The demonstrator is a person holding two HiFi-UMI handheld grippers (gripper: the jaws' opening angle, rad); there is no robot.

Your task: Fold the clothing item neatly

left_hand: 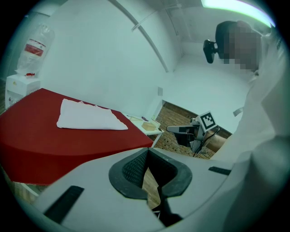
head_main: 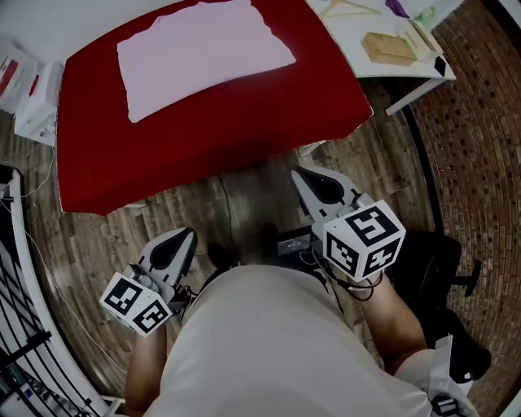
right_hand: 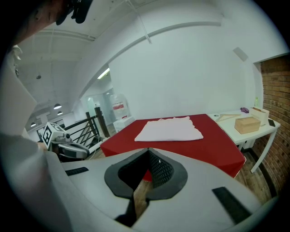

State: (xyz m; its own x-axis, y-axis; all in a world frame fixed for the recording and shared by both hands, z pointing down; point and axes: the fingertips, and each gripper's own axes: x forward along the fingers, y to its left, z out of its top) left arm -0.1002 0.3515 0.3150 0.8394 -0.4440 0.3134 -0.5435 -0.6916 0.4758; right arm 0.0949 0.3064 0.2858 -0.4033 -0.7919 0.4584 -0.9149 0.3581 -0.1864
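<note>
One pale garment (head_main: 203, 53) on red table (head_main: 212, 155), well back from near edge

Wood plank floor (head_main: 236, 204), brick wall (right_hand: 274, 86) — white walls (left_hand: 113, 68), white side table (head_main: 342, 41)

I lose the far edge of the red table (head_main: 98, 163), and of the pale garment (head_main: 203, 57) lying on it, past the picture's top. At the white desk's (head_main: 354, 59) far edge lie small things (head_main: 396, 8) I cannot identify.
</note>
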